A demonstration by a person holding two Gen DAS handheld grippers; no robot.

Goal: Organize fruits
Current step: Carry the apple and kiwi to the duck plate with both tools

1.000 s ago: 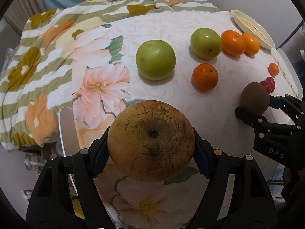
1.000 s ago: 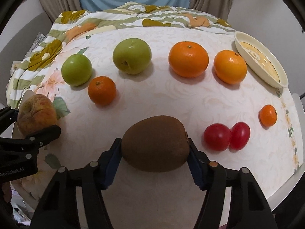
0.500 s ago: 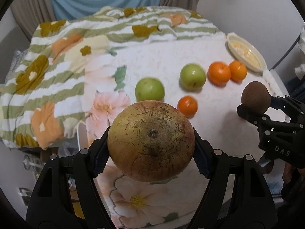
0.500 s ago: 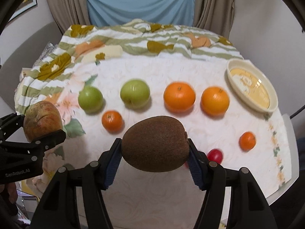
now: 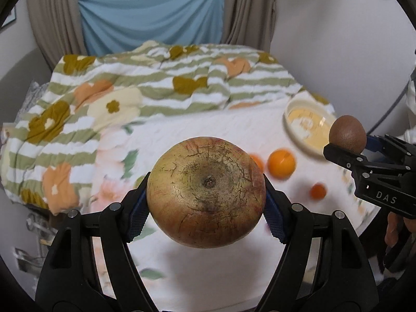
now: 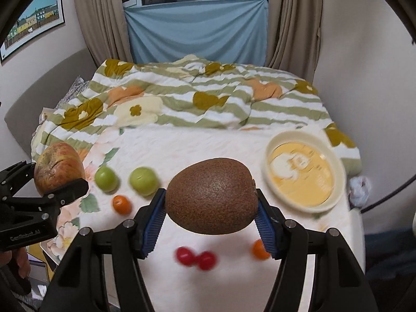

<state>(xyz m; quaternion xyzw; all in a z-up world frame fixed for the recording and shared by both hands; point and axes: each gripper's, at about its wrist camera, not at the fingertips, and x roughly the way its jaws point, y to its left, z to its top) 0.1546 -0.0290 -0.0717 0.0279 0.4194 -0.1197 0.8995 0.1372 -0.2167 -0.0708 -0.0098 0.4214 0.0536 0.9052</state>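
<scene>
Fruits: apple (image 5: 206, 193) clamped in left gripper (image 5: 206, 202), kiwi (image 6: 212, 195) in right gripper (image 6: 212, 208); bowl (image 6: 338, 171) fruitless.

**Colours across the bed and the fruit**

The apple (image 5: 206, 192) is yellow-green, flushed red, with brown cracks. The kiwi (image 6: 212, 195) is speckled brown. Both sit between blue pads on black frames. Beyond the right hand-held gripper (image 6: 212, 217) lie two green apples (image 6: 143, 180), orange tangerines (image 6: 121, 204) and a cream bowl (image 6: 303, 175) with a yellow inside. Below it are two red tomatoes (image 6: 195, 257). The blanket (image 6: 208, 98) is striped green and white with ochre and peach flowers; the curtain (image 6: 197, 31) is blue.
</scene>
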